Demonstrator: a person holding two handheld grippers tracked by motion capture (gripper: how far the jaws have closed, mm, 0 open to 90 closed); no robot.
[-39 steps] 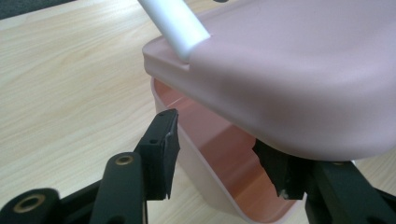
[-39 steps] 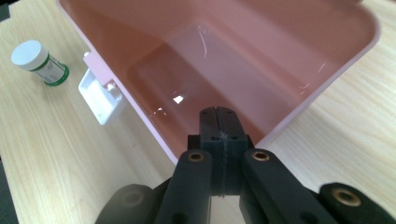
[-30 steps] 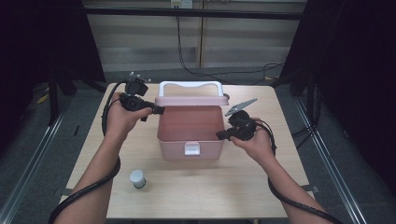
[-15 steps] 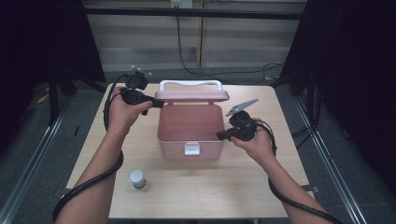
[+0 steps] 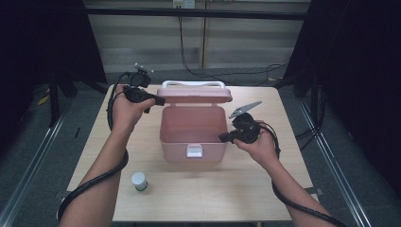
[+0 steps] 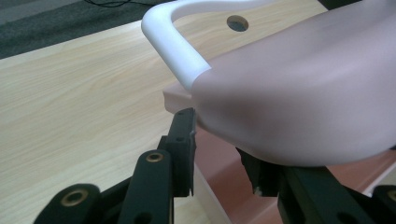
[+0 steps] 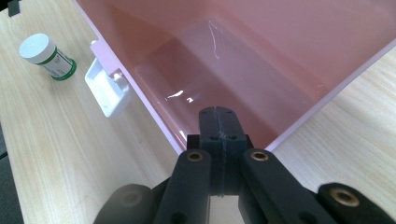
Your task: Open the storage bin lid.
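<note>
A pink box (image 5: 191,135) stands open in the middle of the table, its inside (image 7: 224,60) bare. Its lid (image 5: 196,93) is swung up at the back, with a white handle (image 5: 193,84) on top. My left gripper (image 5: 158,100) is at the lid's left end. In the left gripper view its jaws (image 6: 219,140) close on the lid's rim (image 6: 299,98), beside the handle (image 6: 175,42). My right gripper (image 5: 222,138) rests against the box's right front corner, and its jaws (image 7: 219,116) are shut with nothing between them.
A small white-capped bottle with a green label (image 5: 139,180) (image 7: 46,56) stands on the table near the front left. The box's white latch (image 5: 194,150) (image 7: 109,91) hangs on its front wall. Cables trail from both grippers along the forearms.
The lid has swung up and back from partly open to fully raised, and my left gripper has gone up and back with it. The right gripper has stayed at the box's corner.
</note>
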